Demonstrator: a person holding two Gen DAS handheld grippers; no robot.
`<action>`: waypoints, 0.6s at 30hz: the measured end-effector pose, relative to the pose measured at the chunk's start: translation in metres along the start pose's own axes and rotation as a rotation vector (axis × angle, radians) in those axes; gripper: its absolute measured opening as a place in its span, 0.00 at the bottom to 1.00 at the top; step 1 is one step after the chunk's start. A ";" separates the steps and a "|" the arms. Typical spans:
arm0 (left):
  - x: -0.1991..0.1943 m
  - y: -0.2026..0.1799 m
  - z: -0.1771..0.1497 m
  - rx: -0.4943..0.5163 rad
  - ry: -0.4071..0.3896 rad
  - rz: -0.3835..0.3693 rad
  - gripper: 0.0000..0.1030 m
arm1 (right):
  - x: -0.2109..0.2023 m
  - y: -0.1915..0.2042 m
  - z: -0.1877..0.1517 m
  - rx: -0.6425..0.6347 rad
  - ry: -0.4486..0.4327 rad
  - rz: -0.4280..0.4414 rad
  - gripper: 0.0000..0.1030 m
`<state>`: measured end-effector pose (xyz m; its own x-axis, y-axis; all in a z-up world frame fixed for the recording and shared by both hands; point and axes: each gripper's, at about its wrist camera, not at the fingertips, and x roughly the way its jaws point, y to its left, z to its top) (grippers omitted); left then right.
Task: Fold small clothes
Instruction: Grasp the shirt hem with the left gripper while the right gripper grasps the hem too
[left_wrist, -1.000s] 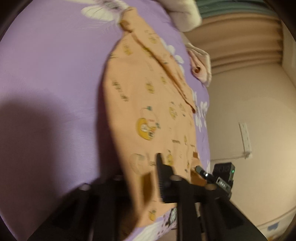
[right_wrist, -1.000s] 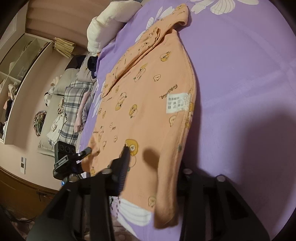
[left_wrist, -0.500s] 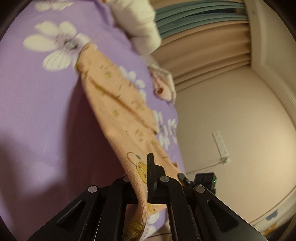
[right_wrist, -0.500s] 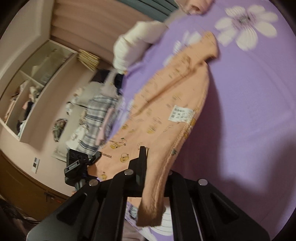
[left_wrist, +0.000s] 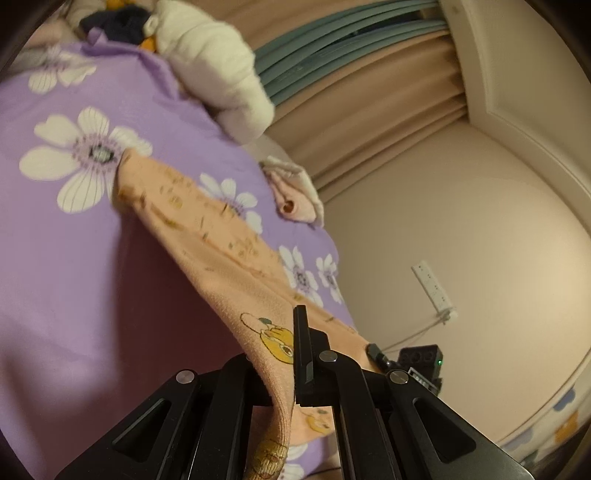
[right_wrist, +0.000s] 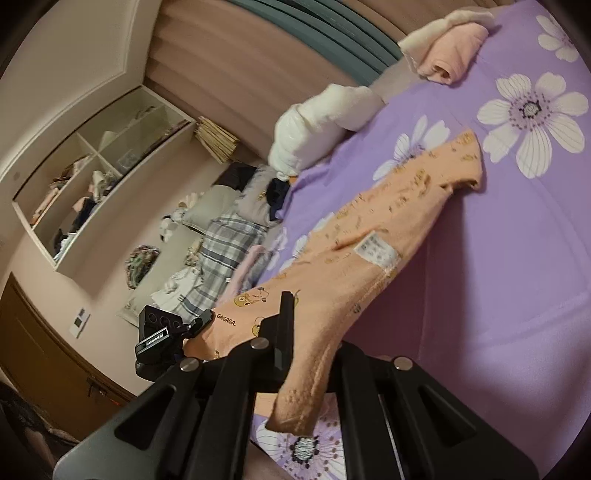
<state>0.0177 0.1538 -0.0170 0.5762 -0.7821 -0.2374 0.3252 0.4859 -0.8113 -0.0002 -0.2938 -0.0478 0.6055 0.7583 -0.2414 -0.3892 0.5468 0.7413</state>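
Note:
A small orange garment (left_wrist: 229, 266) with yellow cartoon prints is lifted off the purple flowered bedsheet (left_wrist: 66, 258), with only its far end resting on the sheet. My left gripper (left_wrist: 284, 373) is shut on one near corner of it. My right gripper (right_wrist: 314, 354) is shut on the other near corner of the garment (right_wrist: 369, 258), whose white care label (right_wrist: 376, 251) faces up. Each gripper shows in the other's view, the right one (left_wrist: 417, 360) and the left one (right_wrist: 162, 336), both holding the same edge.
A white rolled blanket (left_wrist: 218, 74) and a folded pink cloth (left_wrist: 295, 199) lie at the far side of the bed. Plaid and other clothes (right_wrist: 221, 251) are piled to the left, below a wall shelf (right_wrist: 92, 177). Curtains (left_wrist: 369, 92) hang behind.
Both grippers have risen with the garment's near edge. The cloth, which lay flat on the sheet, now hangs stretched from the grippers down to its far end.

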 end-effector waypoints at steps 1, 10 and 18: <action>-0.002 -0.003 0.001 0.010 -0.002 -0.004 0.00 | -0.003 0.003 0.000 -0.008 -0.006 0.003 0.03; -0.031 -0.028 -0.010 0.071 0.025 -0.010 0.00 | -0.036 0.032 -0.003 -0.069 -0.011 0.002 0.03; -0.059 -0.044 -0.025 0.099 0.061 0.029 0.00 | -0.063 0.072 -0.014 -0.206 0.039 -0.022 0.03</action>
<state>-0.0492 0.1691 0.0194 0.5411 -0.7876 -0.2946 0.3828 0.5426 -0.7477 -0.0760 -0.2975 0.0118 0.5897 0.7563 -0.2833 -0.5122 0.6214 0.5928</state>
